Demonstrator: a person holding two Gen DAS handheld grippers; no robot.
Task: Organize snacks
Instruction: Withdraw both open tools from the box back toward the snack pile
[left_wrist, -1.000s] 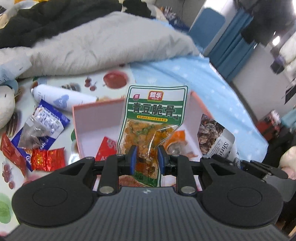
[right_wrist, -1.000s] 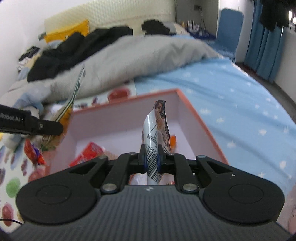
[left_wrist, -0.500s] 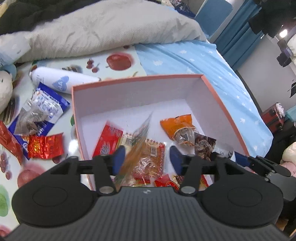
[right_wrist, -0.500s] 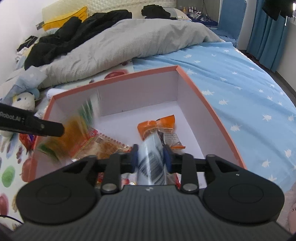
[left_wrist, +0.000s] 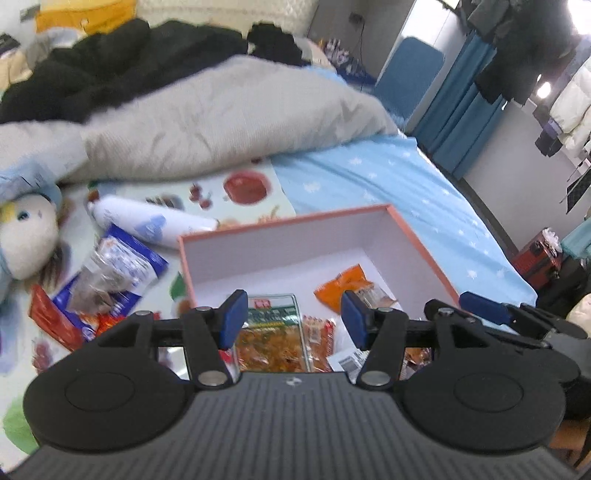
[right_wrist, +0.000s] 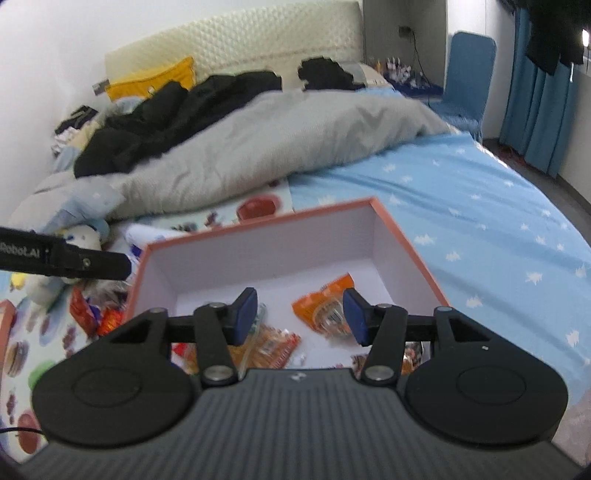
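Observation:
A pink box with an orange rim (left_wrist: 288, 221) (right_wrist: 258, 221) sits on the bed and holds several snack packets. The green packet (left_wrist: 275, 332) lies flat in it, next to an orange packet (left_wrist: 345, 282) (right_wrist: 325, 299). My left gripper (left_wrist: 293, 319) is open and empty above the box's near side. My right gripper (right_wrist: 301, 317) is open and empty over the box too. Part of the left gripper (right_wrist: 74, 256) shows at the left edge of the right wrist view.
Loose snacks lie left of the box: a blue-and-white packet (left_wrist: 110, 273) and red packets (left_wrist: 51, 321). A white bottle (left_wrist: 147, 223) and a plush toy (left_wrist: 26, 240) lie beyond them. A grey duvet (left_wrist: 221, 122) is piled behind.
Both grippers opened and dropped their packets into the box: the green one from the left, the silver one from the right. Both grippers then drew back and tilted up.

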